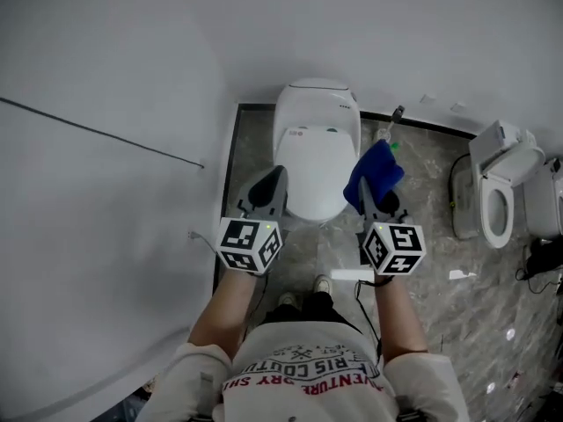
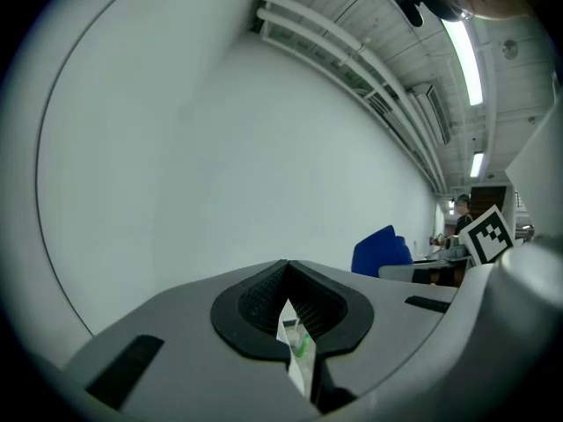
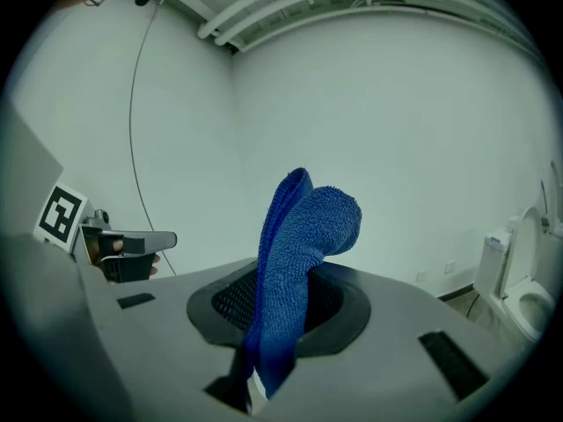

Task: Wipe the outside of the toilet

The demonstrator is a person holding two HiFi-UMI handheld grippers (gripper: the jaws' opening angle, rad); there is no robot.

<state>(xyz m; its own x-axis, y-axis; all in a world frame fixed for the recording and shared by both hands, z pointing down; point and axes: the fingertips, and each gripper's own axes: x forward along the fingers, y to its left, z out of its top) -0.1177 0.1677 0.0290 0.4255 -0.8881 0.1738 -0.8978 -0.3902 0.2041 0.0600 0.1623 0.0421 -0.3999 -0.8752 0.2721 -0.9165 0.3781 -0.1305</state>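
Right gripper (image 1: pixel 367 202) pinches blue cloth (image 1: pixel 375 170) near right edge of toilet (image 1: pixel 315 156).

Behind the left gripper (image 1: pixel 278 176) and right gripper (image 1: pixel 364 192), the person's white cotton T-shirt (image 1: pixel 303 392) carries dark print, upside down here and only partly legible: "RIS COUTU" over "VENTUR".

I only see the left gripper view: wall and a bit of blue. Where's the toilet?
Observer: The toilet is just ahead of both grippers, below them, lid down.
Operator: Is the blue thing my cloth?
Observer: Yes, the cloth is clamped in the right gripper, its end sticking up.
Operator: Touching the toilet yet?
Observer: No; in the right gripper view its end stands free, only wall behind.
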